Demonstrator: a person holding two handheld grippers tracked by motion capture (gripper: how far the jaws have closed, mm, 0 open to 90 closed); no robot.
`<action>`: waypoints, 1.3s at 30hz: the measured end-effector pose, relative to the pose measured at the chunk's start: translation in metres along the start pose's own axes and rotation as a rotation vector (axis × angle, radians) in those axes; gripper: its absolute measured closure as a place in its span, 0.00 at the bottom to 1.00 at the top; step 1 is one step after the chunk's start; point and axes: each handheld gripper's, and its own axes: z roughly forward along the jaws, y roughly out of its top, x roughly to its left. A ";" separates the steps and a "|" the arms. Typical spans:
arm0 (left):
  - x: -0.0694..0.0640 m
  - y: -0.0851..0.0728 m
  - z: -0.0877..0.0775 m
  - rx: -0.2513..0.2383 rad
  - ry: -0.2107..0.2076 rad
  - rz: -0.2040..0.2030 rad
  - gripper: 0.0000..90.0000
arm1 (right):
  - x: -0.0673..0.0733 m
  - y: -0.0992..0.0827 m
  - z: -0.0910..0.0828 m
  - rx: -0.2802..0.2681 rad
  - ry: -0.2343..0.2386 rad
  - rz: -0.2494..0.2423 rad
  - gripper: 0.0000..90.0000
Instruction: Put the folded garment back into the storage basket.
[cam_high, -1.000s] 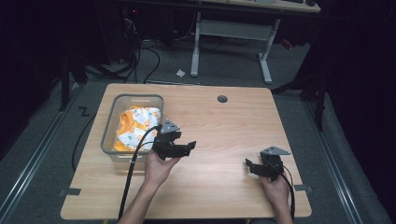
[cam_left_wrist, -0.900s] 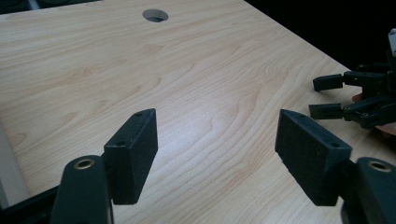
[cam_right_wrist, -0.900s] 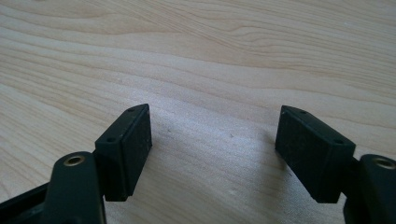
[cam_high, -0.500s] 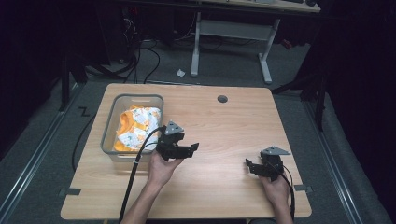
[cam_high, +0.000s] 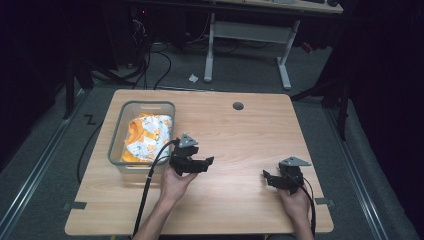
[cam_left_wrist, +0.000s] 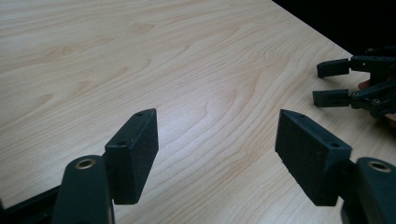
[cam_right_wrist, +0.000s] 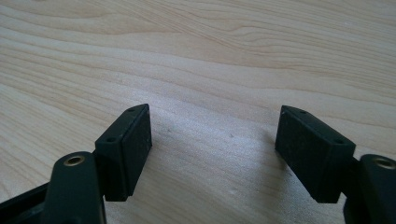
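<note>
A clear plastic bin (cam_high: 116, 131) stands at the table's left and holds crumpled orange and white cloth (cam_high: 147, 137). My left gripper (cam_high: 209, 162) hovers just right of the bin's near corner and points right. Its jaws stand open over bare wood (cam_left_wrist: 217, 140) with nothing between them. My right gripper (cam_high: 267, 179) sits low near the front right and points left toward the other one. It is open too, with only the tabletop between its pads (cam_right_wrist: 212, 140). In the left gripper view the right gripper (cam_left_wrist: 334, 84) appears far off at the upper right.
The light wooden table (cam_high: 240, 135) has a round cable hole (cam_high: 238, 106) near its far edge. A black cable (cam_high: 150, 185) trails from the left gripper over the front edge. A white desk frame (cam_high: 247, 35) and cables lie on the floor beyond.
The left gripper has edged slightly right and toward the table's front. The right gripper has stayed where it was. Both stay open.
</note>
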 end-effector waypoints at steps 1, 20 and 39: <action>0.000 -0.001 0.001 0.003 0.000 -0.001 0.34 | 0.000 0.000 0.000 0.000 0.000 0.000 0.30; 0.000 -0.007 0.023 0.055 0.005 0.006 0.34 | 0.000 0.000 0.000 0.000 -0.001 0.001 0.30; 0.009 -0.018 0.040 0.077 0.058 -0.012 0.34 | 0.000 0.000 0.000 0.000 -0.001 0.001 0.30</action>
